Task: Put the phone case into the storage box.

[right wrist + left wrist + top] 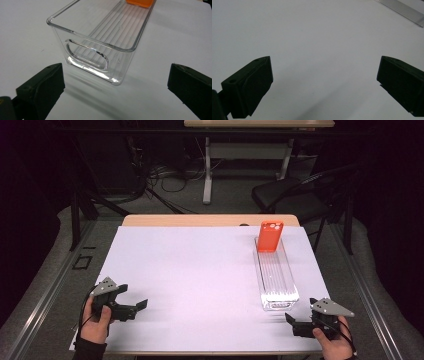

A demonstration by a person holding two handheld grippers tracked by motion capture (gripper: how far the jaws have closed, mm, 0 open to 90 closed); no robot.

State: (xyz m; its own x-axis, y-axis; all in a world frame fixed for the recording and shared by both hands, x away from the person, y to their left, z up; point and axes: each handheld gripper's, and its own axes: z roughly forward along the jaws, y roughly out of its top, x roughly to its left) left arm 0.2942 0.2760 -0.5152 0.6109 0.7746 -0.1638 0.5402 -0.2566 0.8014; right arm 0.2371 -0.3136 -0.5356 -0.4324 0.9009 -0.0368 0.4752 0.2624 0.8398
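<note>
The clear bin [276,279] lies on the right side of the white worktop [190,280], its long axis running away from me, and an orange phone case [270,236] stands tilted in its far end, leaning on the far wall. The bin's near short wall, with its oval handle cutout, sits just ahead of my right claw [295,324], which rests low at the worktop's near edge with jaws spread wide and empty, so I judge this claw the one to reach. My left claw [134,304] is also wide and empty, well apart across the bare sheet.
</note>
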